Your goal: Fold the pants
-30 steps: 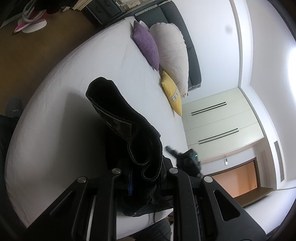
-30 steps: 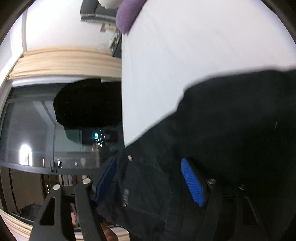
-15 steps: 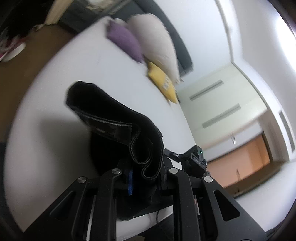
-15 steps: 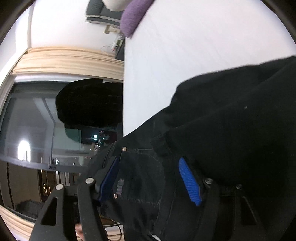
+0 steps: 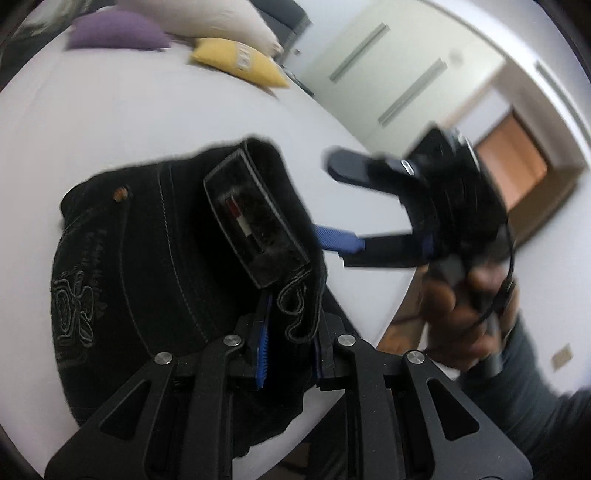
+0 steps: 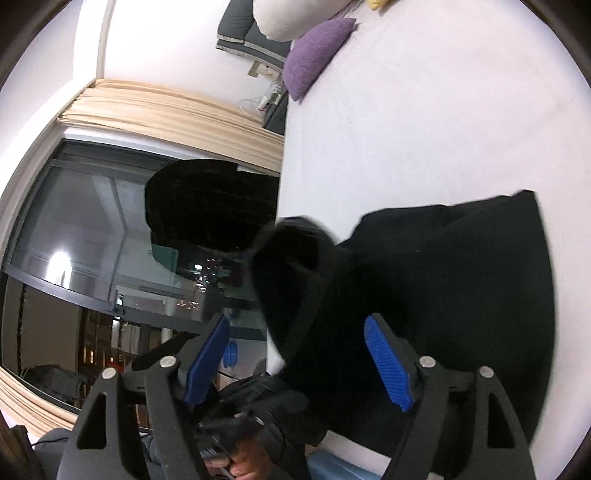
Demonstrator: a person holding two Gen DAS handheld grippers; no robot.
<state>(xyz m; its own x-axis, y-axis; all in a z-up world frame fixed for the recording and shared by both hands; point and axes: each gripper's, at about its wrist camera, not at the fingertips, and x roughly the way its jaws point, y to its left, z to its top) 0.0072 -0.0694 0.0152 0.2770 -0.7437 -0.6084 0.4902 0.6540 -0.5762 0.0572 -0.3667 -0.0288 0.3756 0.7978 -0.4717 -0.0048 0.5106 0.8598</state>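
Since a second ago your left claw (image 5: 291,354) has swung the black pants (image 5: 177,273) round so the waistband label faces its camera, its pads pinching the bunched waistband while the rest lies on the white bed (image 5: 122,122). Your right claw (image 5: 343,206), jaws just opened and spread, has come away beside the pants, its lower finger tip hidden behind the fabric, your hand (image 5: 458,314) blurred below it. Three pillows stand at the far edge: purple (image 5: 118,35), cream (image 5: 199,18), cut off, and yellow (image 5: 236,62).
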